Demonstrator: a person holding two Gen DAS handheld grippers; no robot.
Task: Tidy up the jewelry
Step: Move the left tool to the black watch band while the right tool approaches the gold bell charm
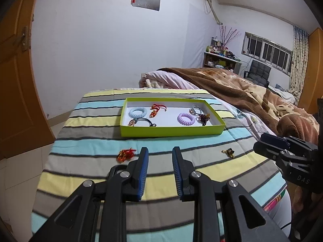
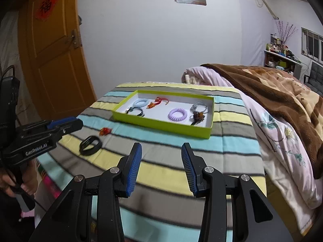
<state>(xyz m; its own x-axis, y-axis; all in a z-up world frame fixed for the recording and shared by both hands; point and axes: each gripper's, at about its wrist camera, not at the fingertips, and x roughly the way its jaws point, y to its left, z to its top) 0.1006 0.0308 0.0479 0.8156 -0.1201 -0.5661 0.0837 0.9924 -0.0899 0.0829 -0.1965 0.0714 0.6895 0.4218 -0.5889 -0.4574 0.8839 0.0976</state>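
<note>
since both grippers, left gripper (image 1: pixel 160 151) and right gripper (image 2: pixel 161 147), hang released w/ nothing held, go for the orange charm (image 1: pixel 125 155) left of the tray (image 1: pixel 171 131); come down straight, pinch its middle.

White walls (image 1: pixel 101 40) are enclosing the room; an orange wooden door (image 2: pixel 56 56) is standing closed, a brown blanket (image 1: pixel 242 88) is covering the bed, a barred window (image 1: pixel 266 52) is showing dark.
</note>
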